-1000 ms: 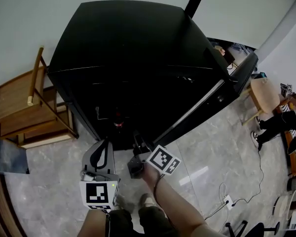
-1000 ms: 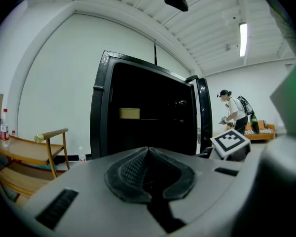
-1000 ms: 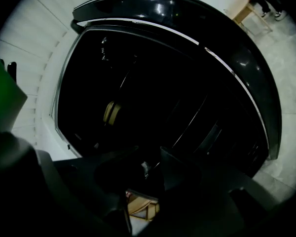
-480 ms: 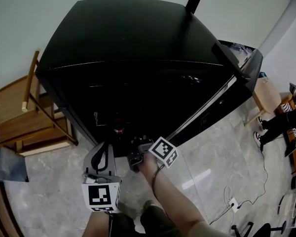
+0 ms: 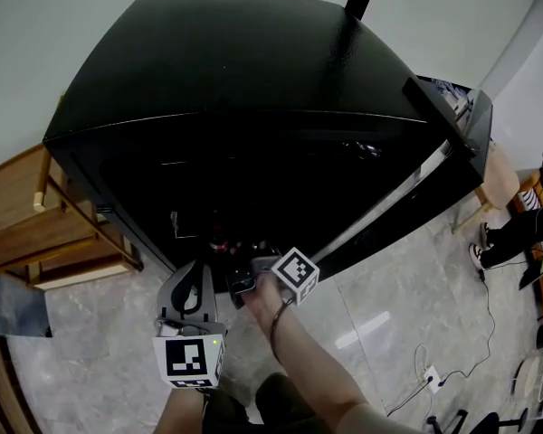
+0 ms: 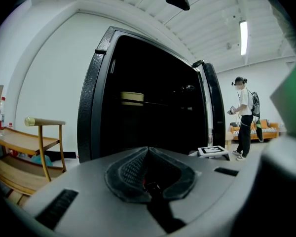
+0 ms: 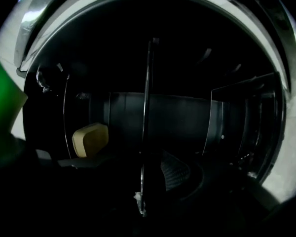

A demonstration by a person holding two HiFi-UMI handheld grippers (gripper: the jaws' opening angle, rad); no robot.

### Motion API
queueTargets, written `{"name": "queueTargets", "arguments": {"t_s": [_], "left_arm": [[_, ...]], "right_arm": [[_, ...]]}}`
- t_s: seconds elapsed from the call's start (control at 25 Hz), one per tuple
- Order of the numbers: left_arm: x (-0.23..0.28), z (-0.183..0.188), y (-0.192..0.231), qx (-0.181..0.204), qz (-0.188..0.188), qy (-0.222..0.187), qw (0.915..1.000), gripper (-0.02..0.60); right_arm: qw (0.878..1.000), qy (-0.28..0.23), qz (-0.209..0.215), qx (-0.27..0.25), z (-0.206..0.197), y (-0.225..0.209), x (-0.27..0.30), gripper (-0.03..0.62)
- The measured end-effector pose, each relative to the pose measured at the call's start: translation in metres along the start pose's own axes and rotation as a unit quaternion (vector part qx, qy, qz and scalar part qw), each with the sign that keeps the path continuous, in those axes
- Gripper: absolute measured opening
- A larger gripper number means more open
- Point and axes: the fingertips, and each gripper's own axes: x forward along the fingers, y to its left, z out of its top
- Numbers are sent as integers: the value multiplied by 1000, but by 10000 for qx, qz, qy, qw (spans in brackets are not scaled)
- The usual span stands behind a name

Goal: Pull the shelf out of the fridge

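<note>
Reach is what changes: over the last second my right gripper (image 5: 246,284) goes from just outside the fridge (image 5: 244,80) into its dark lower opening, so I judge the grasp is made and the pull comes next. The shelf (image 7: 147,107) sits inside, edge-on between the right jaws, which look closed on its front rim. My left gripper (image 5: 188,289) hangs lower, jaws pressed together on nothing. The fridge stands by the right edge of the wooden table (image 5: 18,215). No brand or label is readable, only marker squares
</note>
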Motion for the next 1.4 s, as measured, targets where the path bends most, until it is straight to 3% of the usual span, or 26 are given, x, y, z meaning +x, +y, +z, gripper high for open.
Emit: {"name": "queueTargets", "arguments": {"t_s": [0.44, 0.68, 1.0, 1.2, 1.4], "left_arm": [[17, -7, 12, -19, 53, 48, 10000, 6], [22, -10, 16, 4, 39, 64, 10000, 6], [22, -6, 15, 747, 186, 64, 9970, 6], [23, -7, 14, 484, 163, 133, 9986, 6], [20, -2, 16, 460, 153, 147, 9987, 6]], "right_arm": [[9984, -291, 64, 478, -3, 5, 37, 112], [9991, -248, 37, 345, -1, 3, 47, 92], [9999, -156, -4, -4, -2, 8, 53, 11], [9996, -188, -75, 205, -1, 6, 53, 5], [9994, -105, -198, 246, -2, 7, 51, 5]]}}
